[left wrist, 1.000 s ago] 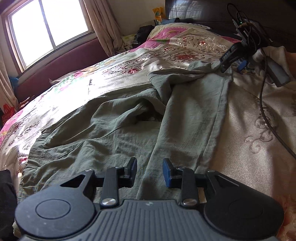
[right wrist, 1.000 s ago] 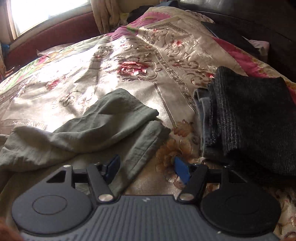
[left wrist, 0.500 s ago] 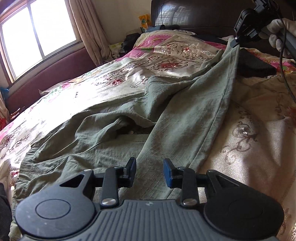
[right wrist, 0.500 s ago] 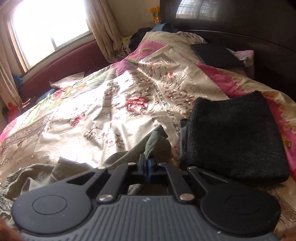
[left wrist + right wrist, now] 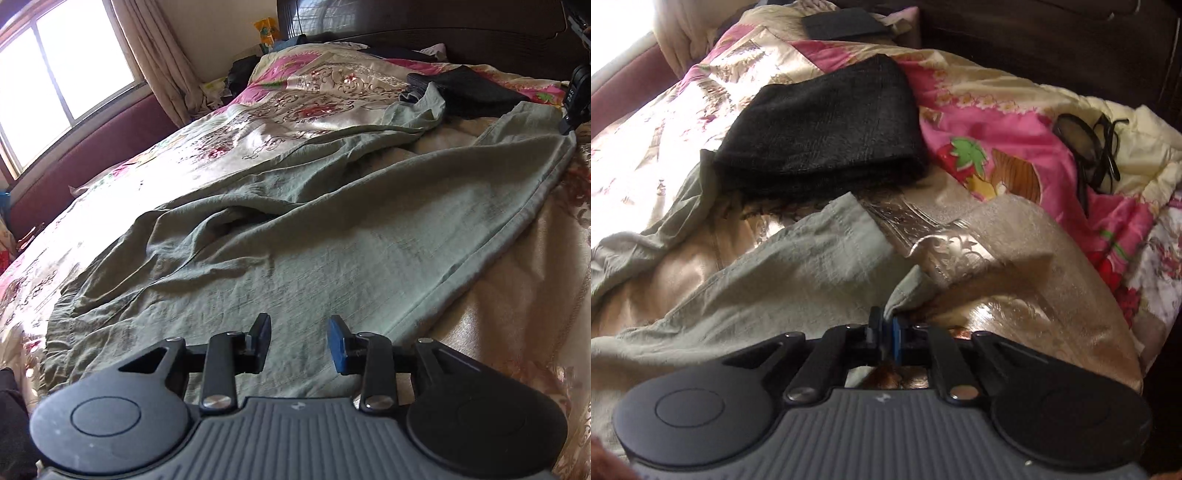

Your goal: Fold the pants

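Observation:
Olive green pants [image 5: 295, 236] lie spread on the bed, waist near me at the lower left, legs running to the upper right. My left gripper [image 5: 298, 341] is open and empty just above the waist end. My right gripper [image 5: 886, 328] is shut on the hem corner of the near pant leg [image 5: 798, 266], stretched out toward the right. It also shows at the far right edge of the left wrist view [image 5: 574, 107], at the leg's end. The other leg [image 5: 413, 114] lies crumpled beside it.
A folded black garment [image 5: 827, 122] lies on the floral bedspread [image 5: 303, 99] just past the leg ends. Dark glasses [image 5: 1086, 147] lie on the pink quilt at right. A dark headboard [image 5: 424, 26] is behind, a window [image 5: 62, 74] at left.
My right gripper shut on the pant leg's hem and pulled it out to the right, straightening that leg. My left gripper stayed open over the waist.

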`<state>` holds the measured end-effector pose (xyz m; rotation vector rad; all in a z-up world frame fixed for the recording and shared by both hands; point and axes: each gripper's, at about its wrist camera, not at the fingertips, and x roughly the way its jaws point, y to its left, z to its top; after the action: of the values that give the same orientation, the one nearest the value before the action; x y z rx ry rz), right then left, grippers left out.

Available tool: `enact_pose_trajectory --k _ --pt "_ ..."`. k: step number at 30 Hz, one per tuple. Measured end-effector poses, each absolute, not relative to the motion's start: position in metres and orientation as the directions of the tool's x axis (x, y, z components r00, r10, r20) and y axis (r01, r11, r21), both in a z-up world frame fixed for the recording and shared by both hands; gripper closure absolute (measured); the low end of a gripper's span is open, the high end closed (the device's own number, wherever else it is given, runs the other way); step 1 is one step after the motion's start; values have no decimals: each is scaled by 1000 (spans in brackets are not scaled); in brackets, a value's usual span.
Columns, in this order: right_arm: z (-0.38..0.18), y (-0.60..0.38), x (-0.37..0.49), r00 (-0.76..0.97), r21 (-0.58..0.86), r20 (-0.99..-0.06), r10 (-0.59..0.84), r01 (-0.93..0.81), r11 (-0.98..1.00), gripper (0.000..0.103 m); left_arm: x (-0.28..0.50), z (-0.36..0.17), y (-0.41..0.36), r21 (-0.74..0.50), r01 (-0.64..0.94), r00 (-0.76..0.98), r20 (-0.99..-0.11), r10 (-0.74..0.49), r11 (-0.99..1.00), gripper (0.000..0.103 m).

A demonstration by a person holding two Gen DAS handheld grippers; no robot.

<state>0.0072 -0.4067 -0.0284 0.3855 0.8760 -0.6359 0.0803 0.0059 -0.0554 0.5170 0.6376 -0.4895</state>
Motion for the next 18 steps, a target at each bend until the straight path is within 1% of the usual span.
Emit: enact_pose_trajectory --k 1,3,5,6,7,8,9,11,13,14,15,16,18 --pt "-22 -400 6 479 14 -787 -388 643 766 91 80 -54 13 304 557 706 -663 -248 773 52" --pt "-12 -387 3 474 -78 -747 -466 634 769 84 81 -54 34 312 515 711 -676 -195 798 50" --pt "-1 -368 -2 478 -188 -678 -559 622 760 78 83 -58 59 320 461 709 -694 -126 828 50" --pt "3 -357 -3 488 -227 -648 -585 609 760 78 84 -62 72 309 442 699 -707 -107 842 45" --pt "8 -343 -4 518 -255 -617 -592 580 774 77 83 -63 82 294 428 694 -713 -102 854 44" --pt "13 -328 -3 563 -255 -601 -567 537 804 75 80 -63 89 283 420 689 -718 -100 862 43" --pt "14 -313 1 604 -240 -604 -520 485 841 74 78 -61 94 283 415 687 -721 -94 865 42" --pt "11 -280 20 661 -176 -651 -374 347 921 69 73 -58 100 304 404 692 -718 -71 863 42" --pt "2 -247 39 690 -96 -696 -200 187 978 69 68 -52 106 308 390 694 -717 -58 868 41" --pt "-3 -231 47 703 -78 -697 -141 121 990 71 66 -48 109 299 384 694 -718 -59 874 41" --pt "-9 -216 55 706 -76 -700 -103 70 995 70 64 -41 114 281 374 698 -713 -69 884 41" --pt "-17 -202 64 688 -85 -723 -64 3 996 68 62 -37 117 270 371 704 -706 -79 888 41" --pt "-34 -185 77 635 -99 -772 -38 -61 993 63 61 -28 127 252 356 722 -685 -94 900 39"
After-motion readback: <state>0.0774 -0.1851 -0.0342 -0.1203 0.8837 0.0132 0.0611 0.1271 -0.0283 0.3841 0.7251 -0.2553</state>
